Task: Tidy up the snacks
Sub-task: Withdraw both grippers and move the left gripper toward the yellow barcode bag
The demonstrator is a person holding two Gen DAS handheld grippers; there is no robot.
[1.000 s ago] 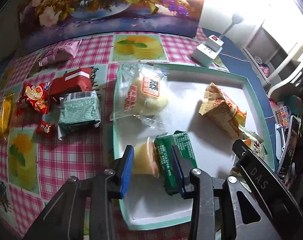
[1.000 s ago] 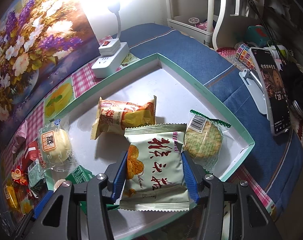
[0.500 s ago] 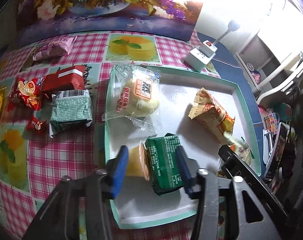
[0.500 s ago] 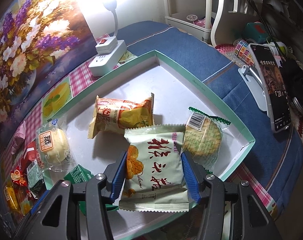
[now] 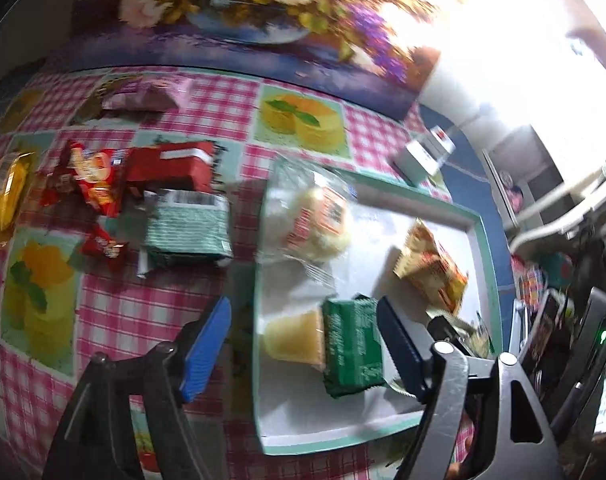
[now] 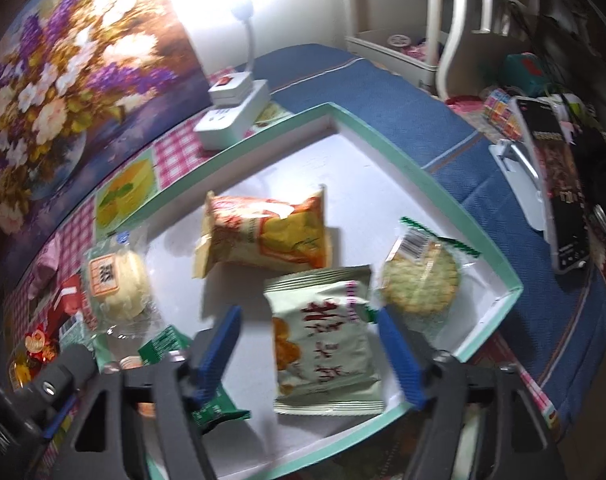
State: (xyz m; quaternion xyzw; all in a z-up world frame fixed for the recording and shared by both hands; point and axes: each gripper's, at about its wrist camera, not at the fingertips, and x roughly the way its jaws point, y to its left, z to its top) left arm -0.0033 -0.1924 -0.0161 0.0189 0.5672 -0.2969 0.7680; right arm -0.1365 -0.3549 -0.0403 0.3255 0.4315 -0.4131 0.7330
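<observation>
A white tray with a green rim (image 5: 485, 240) (image 6: 403, 152) holds several snacks. In the left wrist view my left gripper (image 5: 303, 344) is open above a jelly cup (image 5: 293, 340) and a green packet (image 5: 353, 346) lying in the tray's near part. A bun in clear wrap (image 5: 319, 216) and an orange packet (image 5: 431, 268) lie further in. In the right wrist view my right gripper (image 6: 307, 348) is open, its blue pads apart on either side of a pale green packet (image 6: 327, 344) that lies in the tray. A round cracker pack (image 6: 423, 276) and the orange packet (image 6: 267, 232) lie beside it.
On the checked cloth left of the tray lie a green striped packet (image 5: 187, 228), a red box (image 5: 171, 168), red sweets (image 5: 95, 184), a yellow packet (image 5: 7, 192) and a pink packet (image 5: 143, 96). A white power strip (image 6: 233, 116) stands behind the tray. A phone on a stand (image 6: 555, 184) is at the right.
Both grippers have opened wider and let go: the left off the jelly cup and green packet, the right off the pale green packet. Both have pulled back a little.
</observation>
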